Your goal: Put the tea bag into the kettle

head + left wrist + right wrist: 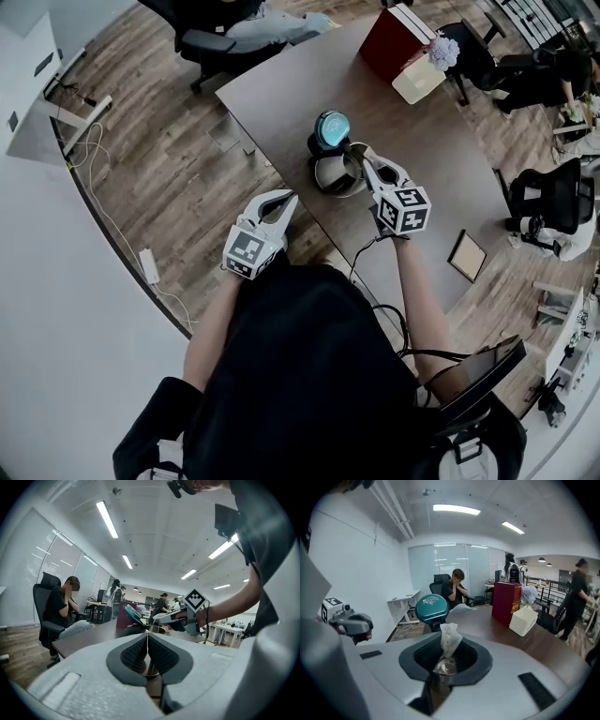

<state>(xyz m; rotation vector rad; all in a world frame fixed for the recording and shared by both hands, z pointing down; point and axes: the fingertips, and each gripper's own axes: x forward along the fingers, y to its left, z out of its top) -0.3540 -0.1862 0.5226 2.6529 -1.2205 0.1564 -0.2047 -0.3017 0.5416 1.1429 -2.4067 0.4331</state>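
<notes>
One tea bag (pixel 451 638), long axis toward 12 o'clock, grasped by right tongs (pixel 448 654), clear only in the right gripper view; left tongs (pixel 147 654) clenched.

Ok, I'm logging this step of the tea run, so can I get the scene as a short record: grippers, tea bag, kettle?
right gripper: shut on the tea bag, tips at the kettle's open rim
tea bag: pinched between the right jaws, not yet in the kettle
kettle: upright on the table
lid: teal, flipped up
left gripper: jaws together, nothing between them, near the table's edge, apart from the kettle
</notes>
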